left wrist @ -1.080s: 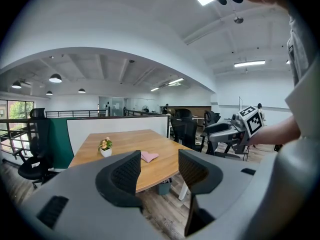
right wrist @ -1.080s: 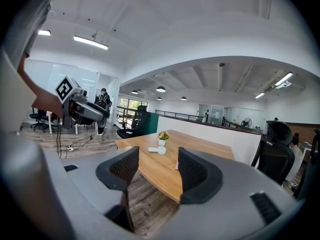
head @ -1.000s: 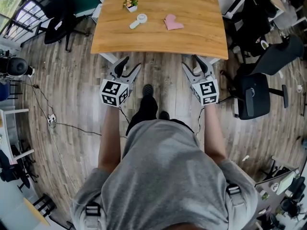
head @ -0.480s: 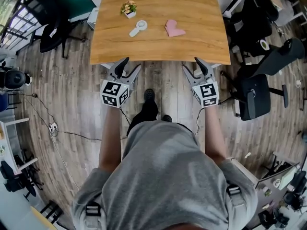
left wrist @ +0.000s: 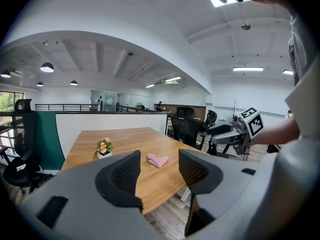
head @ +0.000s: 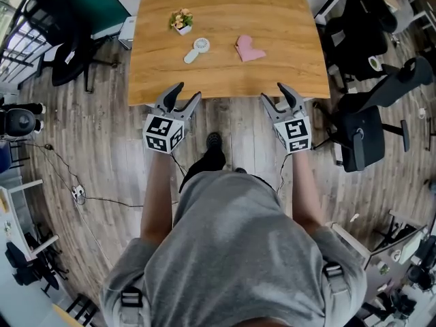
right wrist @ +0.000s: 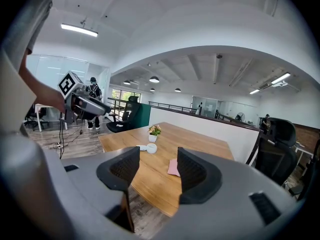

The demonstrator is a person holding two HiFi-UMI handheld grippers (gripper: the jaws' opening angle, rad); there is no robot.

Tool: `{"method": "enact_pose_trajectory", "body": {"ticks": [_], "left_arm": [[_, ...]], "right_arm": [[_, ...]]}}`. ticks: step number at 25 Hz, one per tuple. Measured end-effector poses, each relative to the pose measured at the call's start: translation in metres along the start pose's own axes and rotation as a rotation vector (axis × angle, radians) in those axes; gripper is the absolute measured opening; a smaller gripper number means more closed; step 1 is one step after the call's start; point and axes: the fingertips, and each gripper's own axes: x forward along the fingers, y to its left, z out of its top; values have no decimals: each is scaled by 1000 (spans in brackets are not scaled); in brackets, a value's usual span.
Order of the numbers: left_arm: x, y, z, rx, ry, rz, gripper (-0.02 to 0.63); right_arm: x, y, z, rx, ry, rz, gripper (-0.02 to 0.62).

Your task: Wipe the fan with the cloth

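Fan (head: 197,48) lies on the table (head: 225,80) left of its middle, near a small potted plant (head: 180,20), with the pink cloth (head: 248,48) apart toward the right edge. Left gripper (head: 188,91) and right gripper (head: 273,91) hover at the near edge, jaws partly apart, empty.

Head cam: steep top-down above left gripper (head: 189,90) and right gripper (head: 272,91). Gripper cams: low, along own jaws. All three share the wooden table (head: 272,80) ahead.
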Motion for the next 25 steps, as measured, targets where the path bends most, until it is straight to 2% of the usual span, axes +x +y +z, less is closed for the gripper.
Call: {"method": "enact_pose_trajectory", "body": {"ticks": [8, 18, 25], "left_arm": [[22, 42, 2, -4, 22, -40, 239], [55, 102, -2, -11, 48, -96, 241], [77, 117, 1, -8, 71, -119, 241]], "right_arm": [[41, -1, 4, 2, 44, -18, 229], [89, -9, 7, 29, 86, -95, 195], [108, -16, 2, 51, 115, -105, 194]]}}
